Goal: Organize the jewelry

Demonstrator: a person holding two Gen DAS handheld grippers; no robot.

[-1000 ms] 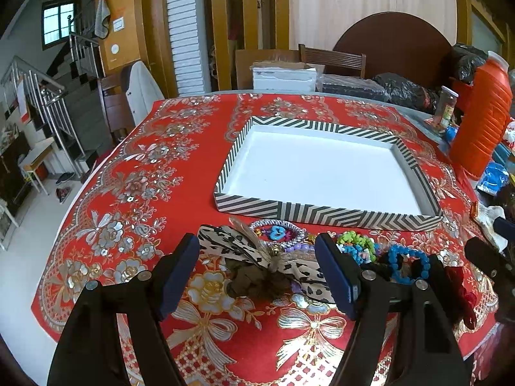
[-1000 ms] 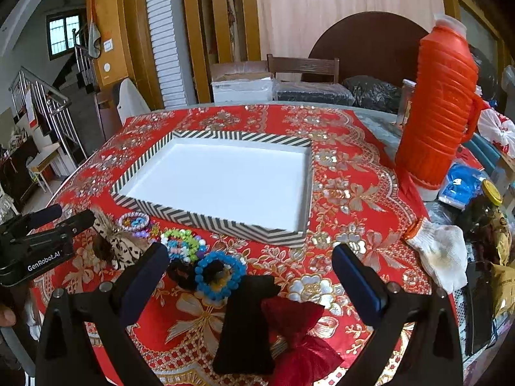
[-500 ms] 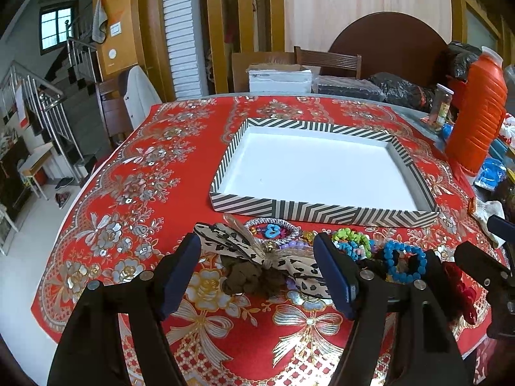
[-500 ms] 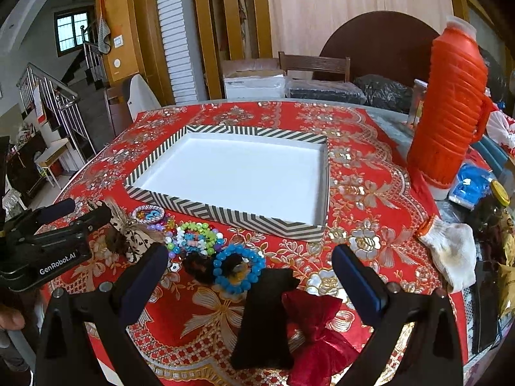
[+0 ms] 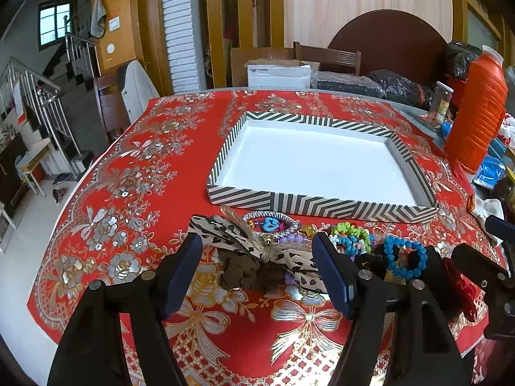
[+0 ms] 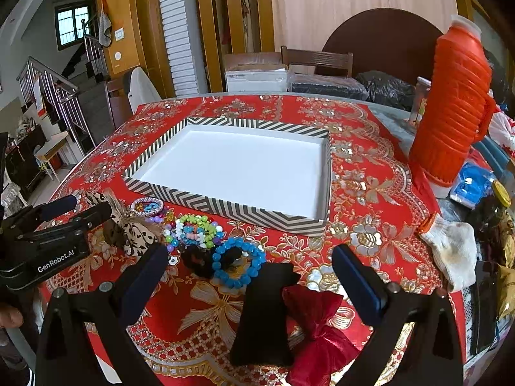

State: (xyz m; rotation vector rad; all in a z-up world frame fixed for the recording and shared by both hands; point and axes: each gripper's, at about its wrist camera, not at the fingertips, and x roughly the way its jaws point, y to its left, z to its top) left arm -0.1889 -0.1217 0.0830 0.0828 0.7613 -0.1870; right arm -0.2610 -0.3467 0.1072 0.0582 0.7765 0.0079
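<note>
My left gripper [image 5: 257,265] spread, straddling bow [image 5: 254,244]: soft, light; pinch its knot. Tray [image 5: 322,207] at 12 o'clock. Right gripper [image 6: 249,275] spread.

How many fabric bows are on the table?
2: leopard-print bow at the pile's left end, red satin bow at the right beside a black pouch. Others may hide among the beads.

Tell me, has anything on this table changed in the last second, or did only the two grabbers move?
Only the grabbers shifted. The left gripper drifted slightly, still open around the leopard-print bow. The right gripper pulled back a little, still open over the black pouch and red bow. Nothing was picked up or released. The jewelry stays in front of the striped tray, which holds nothing.
</note>
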